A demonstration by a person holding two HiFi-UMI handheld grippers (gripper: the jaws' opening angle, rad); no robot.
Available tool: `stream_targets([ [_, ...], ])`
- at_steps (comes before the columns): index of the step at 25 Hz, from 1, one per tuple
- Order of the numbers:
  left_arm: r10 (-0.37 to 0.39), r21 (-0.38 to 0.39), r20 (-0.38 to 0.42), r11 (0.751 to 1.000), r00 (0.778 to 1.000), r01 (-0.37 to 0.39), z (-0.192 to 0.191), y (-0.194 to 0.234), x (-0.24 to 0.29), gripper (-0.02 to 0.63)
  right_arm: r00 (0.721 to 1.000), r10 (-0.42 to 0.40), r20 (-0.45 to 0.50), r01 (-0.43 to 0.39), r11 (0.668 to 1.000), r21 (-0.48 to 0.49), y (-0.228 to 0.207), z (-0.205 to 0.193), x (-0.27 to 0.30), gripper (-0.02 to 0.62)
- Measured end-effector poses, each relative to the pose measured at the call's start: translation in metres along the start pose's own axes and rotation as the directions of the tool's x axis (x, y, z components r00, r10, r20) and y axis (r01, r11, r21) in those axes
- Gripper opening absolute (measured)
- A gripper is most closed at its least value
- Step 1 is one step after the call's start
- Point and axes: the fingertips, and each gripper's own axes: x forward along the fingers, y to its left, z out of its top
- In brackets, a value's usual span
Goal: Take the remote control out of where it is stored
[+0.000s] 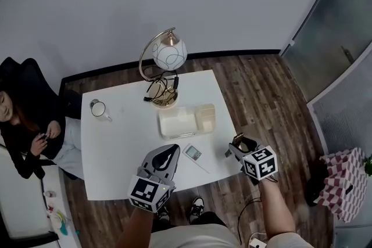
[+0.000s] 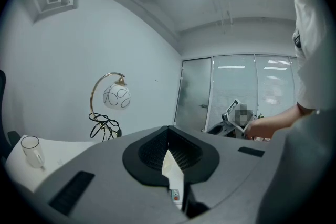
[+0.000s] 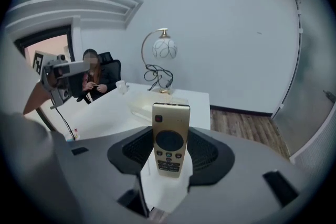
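Note:
A gold remote control (image 3: 170, 136) stands upright between the black pads (image 3: 131, 152) of my right gripper (image 1: 238, 143), which is shut on it. That gripper hangs just past the right edge of the white table (image 1: 122, 142), over the wooden floor. The pale storage box (image 1: 180, 122) sits mid-table, with a beige compartment on its right. My left gripper (image 1: 173, 151) hovers over the table's front edge. Its jaws are close together, and only a thin white sliver shows between them in the left gripper view. A white remote with a small display (image 1: 193, 154) lies on the table just right of its tips.
A globe lamp (image 1: 170, 54) with tangled black cables (image 1: 160, 90) stands at the table's far edge. A glass mug (image 1: 97, 108) sits at the far left. A person (image 1: 29, 125) sits in a chair left of the table. A checkered box (image 1: 346, 180) stands on the floor at right.

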Motion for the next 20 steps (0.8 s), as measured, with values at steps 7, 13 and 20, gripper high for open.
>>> stream_targets([
  [7,0.011,-0.007,-0.014,1.000,1.000,-0.011,-0.006,-0.003,-0.004,0.006,0.986,0.009,-0.165,-0.010,1.000,-0.003,-0.001,-0.053,0.024,0.207],
  [13,0.028,-0.008,-0.015,1.000,0.999,-0.028,-0.006,0.000,-0.006,0.006,0.971,0.027,-0.237,-0.038,0.998,-0.041,0.007,-0.059,0.052,0.207],
  [20,0.047,-0.013,-0.020,0.999,0.999,-0.048,-0.008,0.008,-0.007,0.006,0.948,0.013,-0.317,-0.059,0.989,-0.137,0.017,-0.062,0.101,0.198],
])
